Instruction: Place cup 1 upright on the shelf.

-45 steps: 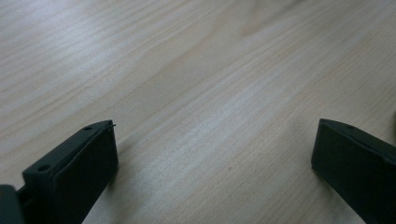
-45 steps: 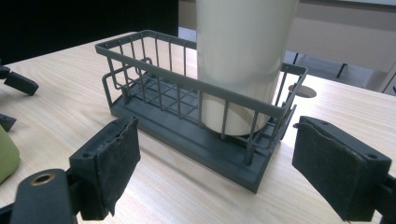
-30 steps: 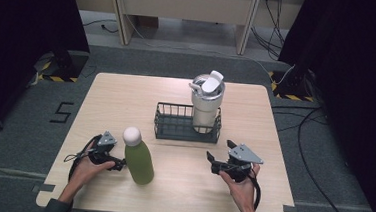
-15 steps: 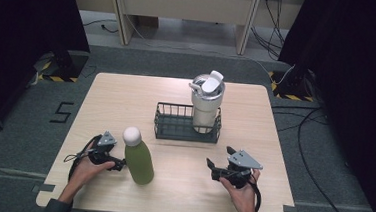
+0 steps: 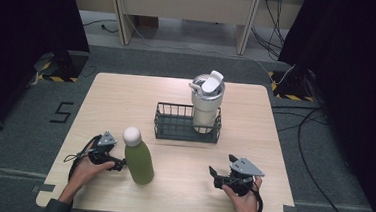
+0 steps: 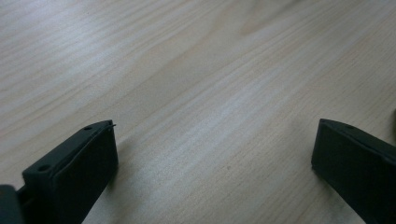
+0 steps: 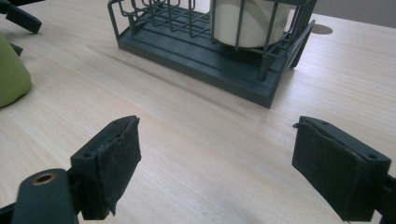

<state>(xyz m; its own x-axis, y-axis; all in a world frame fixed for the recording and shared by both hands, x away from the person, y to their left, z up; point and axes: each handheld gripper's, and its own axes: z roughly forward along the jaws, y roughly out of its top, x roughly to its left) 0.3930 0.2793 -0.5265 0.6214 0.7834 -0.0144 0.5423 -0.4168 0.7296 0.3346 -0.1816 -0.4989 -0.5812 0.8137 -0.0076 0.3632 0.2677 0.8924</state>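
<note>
The rack point(image 7: 205, 46) stands ahead of the right jaws, the tumbler point(image 7: 247, 18) in its right end. The bottle point(image 7: 11, 70) stands off to the left of those jaws, well apart from the rack. Bare table point(image 6: 196, 93) lies between and ahead of the left jaws.

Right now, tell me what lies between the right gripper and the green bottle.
Nothing but bare table: the high view shows that stretch of wood between the right gripper and the green bottle.
</note>
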